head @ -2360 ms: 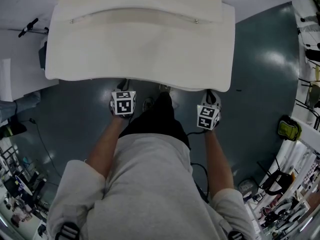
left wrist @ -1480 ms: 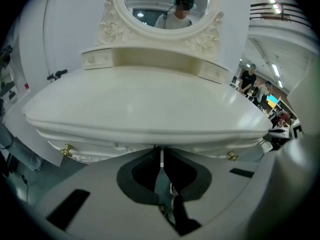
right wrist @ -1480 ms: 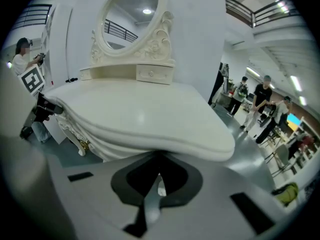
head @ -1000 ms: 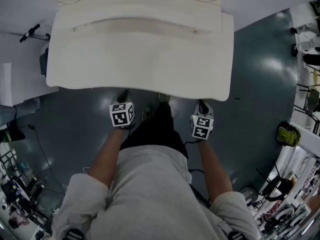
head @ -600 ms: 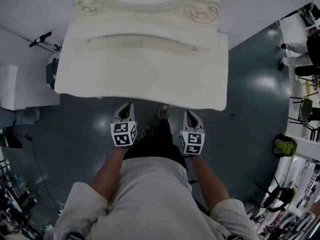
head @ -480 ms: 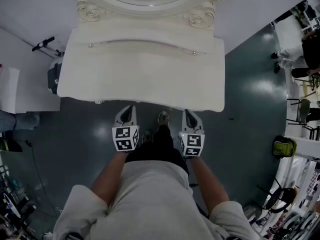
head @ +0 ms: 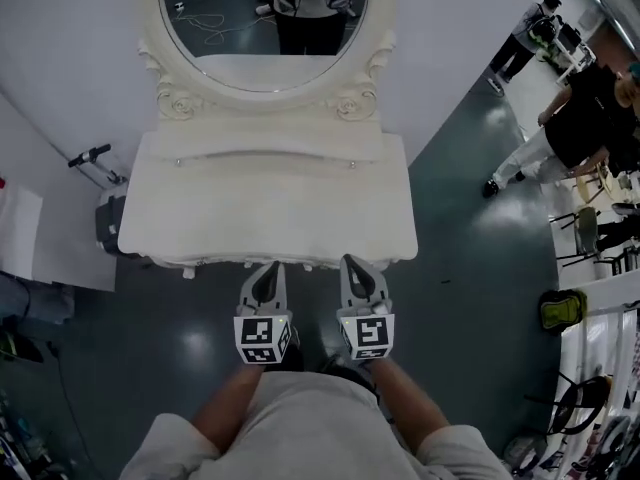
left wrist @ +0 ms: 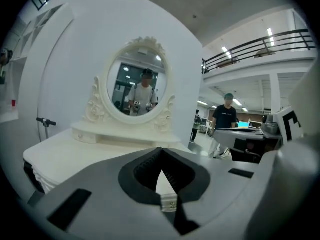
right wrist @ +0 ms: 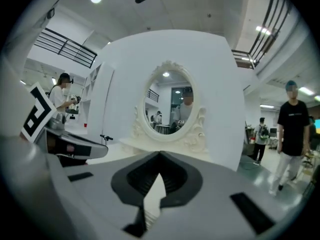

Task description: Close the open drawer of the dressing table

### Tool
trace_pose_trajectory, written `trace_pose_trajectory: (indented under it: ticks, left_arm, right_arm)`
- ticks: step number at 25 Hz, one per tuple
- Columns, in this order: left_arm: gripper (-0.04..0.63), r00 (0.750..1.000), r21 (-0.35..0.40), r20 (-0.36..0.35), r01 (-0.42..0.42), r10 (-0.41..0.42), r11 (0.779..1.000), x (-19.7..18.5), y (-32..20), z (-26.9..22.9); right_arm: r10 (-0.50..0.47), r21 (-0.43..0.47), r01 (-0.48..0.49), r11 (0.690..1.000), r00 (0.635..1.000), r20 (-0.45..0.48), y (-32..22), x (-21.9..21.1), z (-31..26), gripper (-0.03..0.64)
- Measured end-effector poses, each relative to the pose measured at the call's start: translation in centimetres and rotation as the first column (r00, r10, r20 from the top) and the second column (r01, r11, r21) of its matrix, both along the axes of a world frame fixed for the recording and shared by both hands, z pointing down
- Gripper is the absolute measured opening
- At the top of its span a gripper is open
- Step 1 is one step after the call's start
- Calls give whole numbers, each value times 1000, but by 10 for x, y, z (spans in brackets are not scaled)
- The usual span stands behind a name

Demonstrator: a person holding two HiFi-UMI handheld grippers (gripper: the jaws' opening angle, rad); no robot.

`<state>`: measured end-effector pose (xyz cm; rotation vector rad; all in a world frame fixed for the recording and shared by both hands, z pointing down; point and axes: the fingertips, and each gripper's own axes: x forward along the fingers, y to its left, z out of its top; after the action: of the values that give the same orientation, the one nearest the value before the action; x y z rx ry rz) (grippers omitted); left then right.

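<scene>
Before the dressing table (head: 270, 203): both grippers empty, fingers pressed together.
Left gripper (head: 267, 271) and right gripper (head: 357, 264) had drawn closer at the counter's front edge; mirror (head: 264, 28) newly in head view. Drawer hidden beneath counter; only gripper views showed fingers meeting.

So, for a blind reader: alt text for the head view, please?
Seen from above, a person holds the left gripper and right gripper, both shut and empty, side by side in front of a cream dressing table with an oval mirror.
</scene>
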<state>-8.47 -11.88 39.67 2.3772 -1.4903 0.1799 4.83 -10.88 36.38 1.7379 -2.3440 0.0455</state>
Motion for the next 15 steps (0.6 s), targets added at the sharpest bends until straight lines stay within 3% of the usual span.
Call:
trace_pose_trajectory:
  ticks: [7,15]
  left_arm:
    - [6,998,132,-30,60,-56,989,26,36,-59]
    - [6,998,140,-50,52,-45,989,65,85,-80]
  right_arm:
    - [5,101,-11,995,998,60,43,21,-60,14]
    - [-43,156,38,987,999,31,92,40,-94,14]
